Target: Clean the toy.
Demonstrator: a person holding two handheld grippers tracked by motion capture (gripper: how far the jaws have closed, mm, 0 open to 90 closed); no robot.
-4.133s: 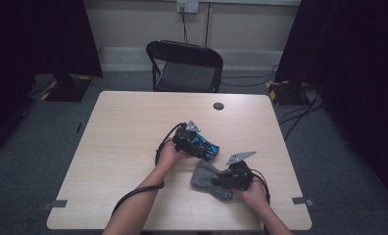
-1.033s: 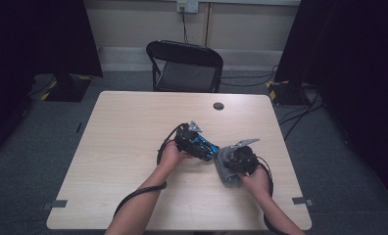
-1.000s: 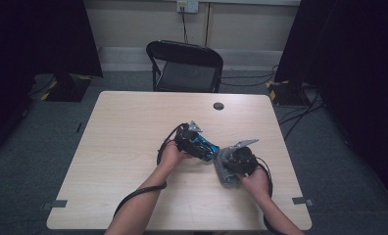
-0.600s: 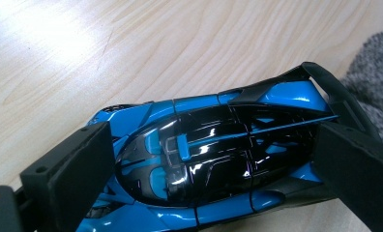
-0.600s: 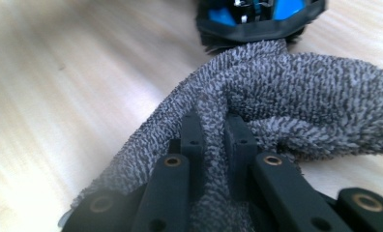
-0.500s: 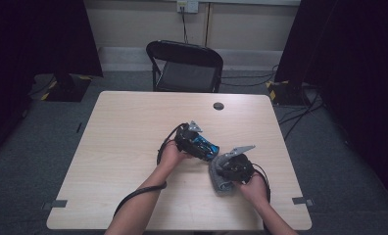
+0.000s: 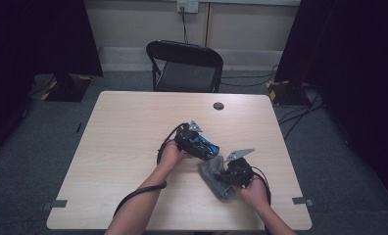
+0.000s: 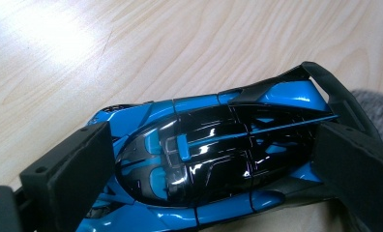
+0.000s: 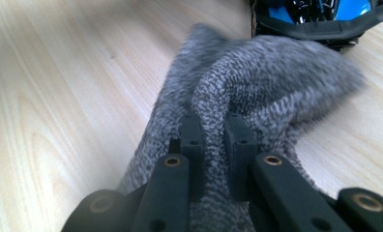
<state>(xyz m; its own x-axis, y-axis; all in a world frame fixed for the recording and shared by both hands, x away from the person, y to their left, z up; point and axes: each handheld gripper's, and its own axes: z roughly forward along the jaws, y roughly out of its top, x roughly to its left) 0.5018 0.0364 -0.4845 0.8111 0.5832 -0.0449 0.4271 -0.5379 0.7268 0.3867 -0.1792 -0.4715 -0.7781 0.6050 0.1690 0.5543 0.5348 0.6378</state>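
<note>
A glossy blue and black toy car (image 8: 213, 154) lies on the wooden table, and my left gripper (image 8: 213, 164) is shut on it, one black jaw on each side of its body. From above, the car (image 7: 204, 145) sits near the table's middle with my left gripper (image 7: 194, 140) around it. A grey knitted cloth (image 9: 257, 82) lies just right of the car, its far end touching the car's tail. My right gripper (image 9: 213, 123) is shut on a fold of that cloth. From above, the cloth (image 7: 212, 172) lies under my right gripper (image 7: 225, 174).
A small dark round disc (image 7: 218, 105) sits near the table's far edge (image 7: 182, 93). A black folding chair (image 7: 184, 66) stands behind the table. Cables (image 7: 138, 196) trail from both grippers toward the near edge.
My right gripper has drawn the cloth down toward the near edge, away from the car. The left gripper and the car have stayed in place.
</note>
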